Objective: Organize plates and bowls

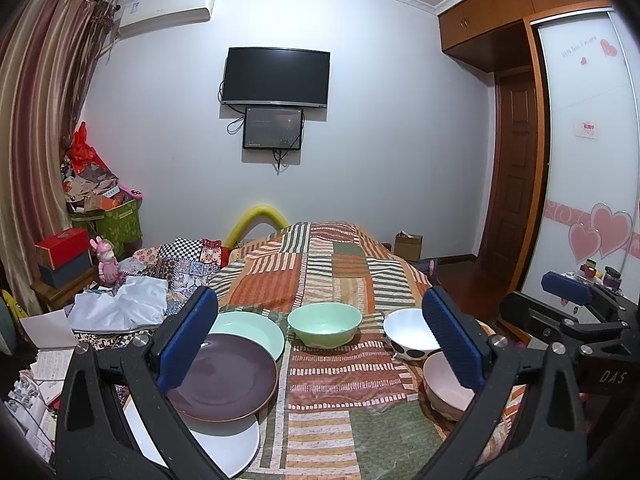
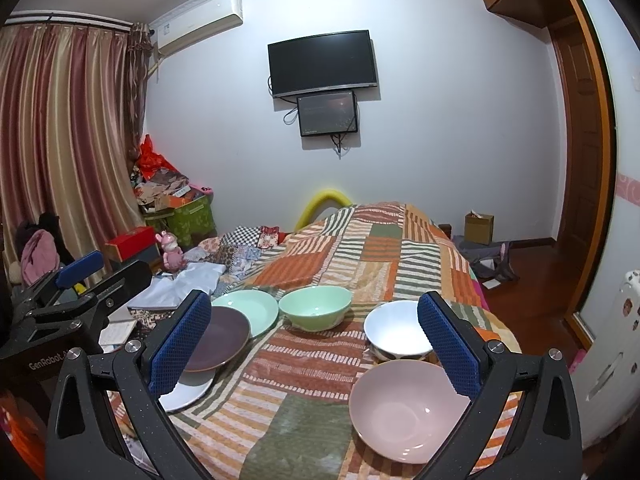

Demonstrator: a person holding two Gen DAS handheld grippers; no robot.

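Observation:
On the patchwork bedspread [image 1: 328, 272] lie three plates at the left: a mint plate [image 1: 252, 330], a dark purple plate [image 1: 228, 376] and a white plate [image 1: 232, 444], overlapping. A mint bowl [image 1: 325, 324] sits in the middle. A white spotted bowl [image 1: 408, 334] and a pink bowl [image 1: 444, 388] sit at the right. My left gripper [image 1: 320, 340] is open and empty above the spread. My right gripper [image 2: 316, 344] is open and empty; the pink bowl [image 2: 404, 408] lies just below its right finger, the white bowl [image 2: 396, 328] and mint bowl [image 2: 316, 306] beyond.
Folded clothes [image 1: 124, 308] and papers [image 1: 44, 360] lie left of the plates. Boxes [image 1: 64, 256] and a pink toy [image 1: 107, 260] stand by the curtain. The bed edge drops to a wooden floor [image 2: 528, 300] at the right. The other gripper shows at the right edge of the left wrist view [image 1: 568, 304].

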